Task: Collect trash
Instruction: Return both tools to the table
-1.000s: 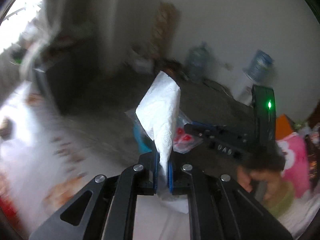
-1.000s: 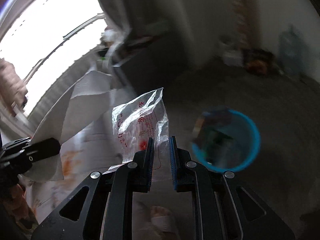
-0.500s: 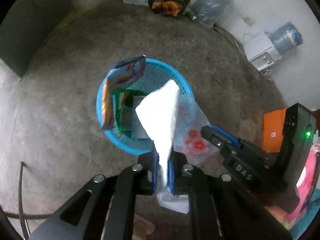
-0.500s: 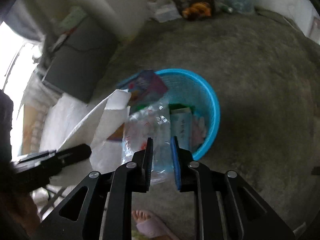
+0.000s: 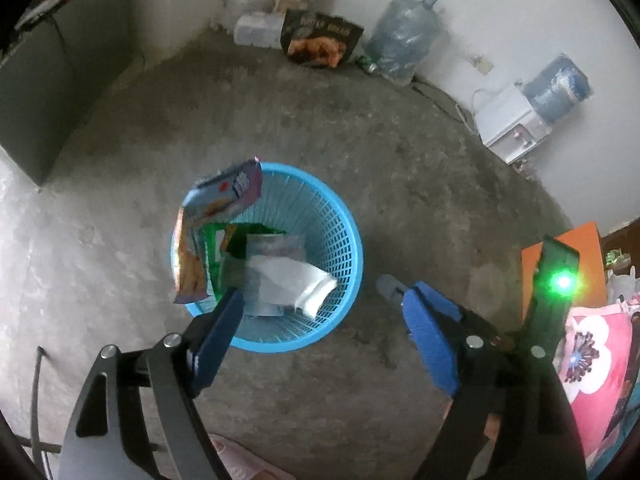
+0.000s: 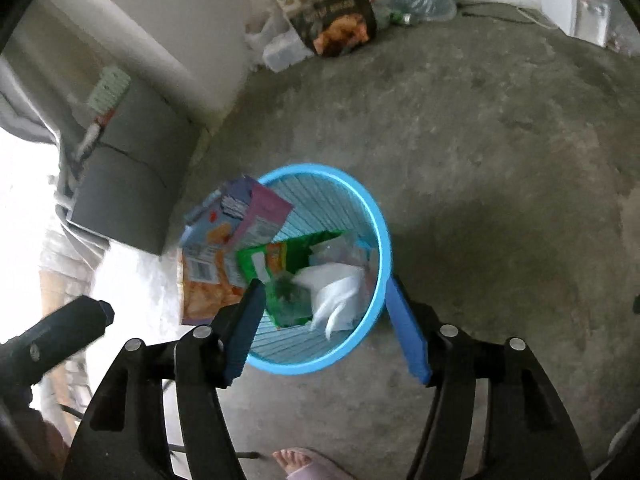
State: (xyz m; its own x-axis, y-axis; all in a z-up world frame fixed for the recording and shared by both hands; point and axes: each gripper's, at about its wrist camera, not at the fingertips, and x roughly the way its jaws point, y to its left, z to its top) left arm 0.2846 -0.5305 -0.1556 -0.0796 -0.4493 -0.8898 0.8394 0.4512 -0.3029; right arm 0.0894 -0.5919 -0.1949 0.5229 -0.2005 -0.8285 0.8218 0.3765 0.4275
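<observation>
From where I sit, my left gripper hangs above the round blue plastic lattice basket, pointing steeply down; its blue-padded jaws have just been opening and stand spread wide with nothing between them. The crumpled white paper towel lies inside the basket on top of the other trash, soft and creased, its long axis running roughly left to right with the folded end toward the right rim. At the basket's left side one tall flattened purple-and-orange cardboard snack box stands on end, its long axis upright and its top leaning out over the rim. Beside it sits one glossy green wrapper. Farther right, my right gripper enters the left view, a green light on its body.

In the right view, the right gripper also points down over the basket; its jaws have just been opening too, and stand apart, empty. A thin clear plastic bag lies crumpled in the basket near the towel. The floor is rough grey concrete. Against the far wall I count two large blue-tinted water bottles, the one on the left lying tilted and the other mounted on a white dispenser. A bare foot shows at the bottom edge.
</observation>
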